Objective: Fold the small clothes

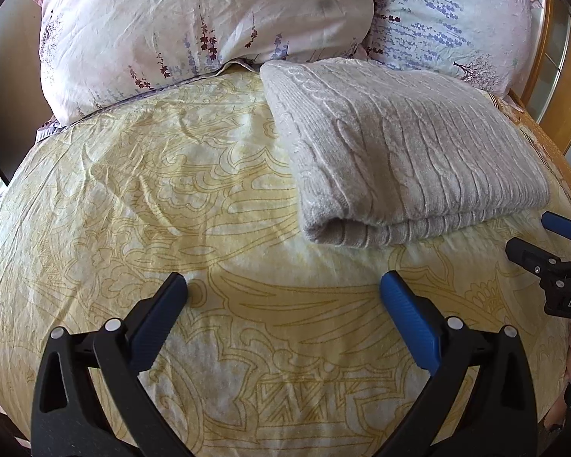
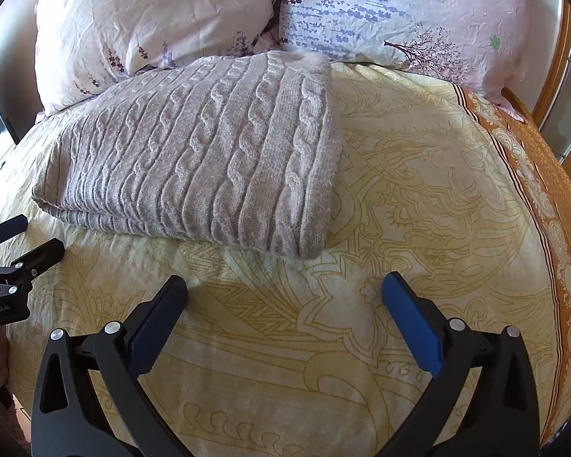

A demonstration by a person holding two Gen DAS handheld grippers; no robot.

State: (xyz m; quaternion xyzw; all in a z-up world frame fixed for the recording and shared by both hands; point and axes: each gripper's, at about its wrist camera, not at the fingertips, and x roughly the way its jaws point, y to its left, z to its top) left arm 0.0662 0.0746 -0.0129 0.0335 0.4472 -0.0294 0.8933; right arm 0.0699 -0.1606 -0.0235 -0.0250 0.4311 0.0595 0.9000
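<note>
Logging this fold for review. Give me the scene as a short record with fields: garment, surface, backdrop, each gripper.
garment: grey cable-knit sweater, folded into a flat rectangle, lying on the bed
surface: pale yellow bedsheet with ochre line pattern, orange patterned border at its right edge
backdrop: two pink floral pillows behind the sweater, touching its far edge
left gripper: open, empty, over bare sheet in front of the sweater
right gripper: open, empty, near the sweater's front right corner
contact: neither gripper touches the sweater

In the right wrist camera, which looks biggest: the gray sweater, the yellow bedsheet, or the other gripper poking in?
1. yellow bedsheet
2. gray sweater
3. left gripper, only partly in view at the edge
</note>
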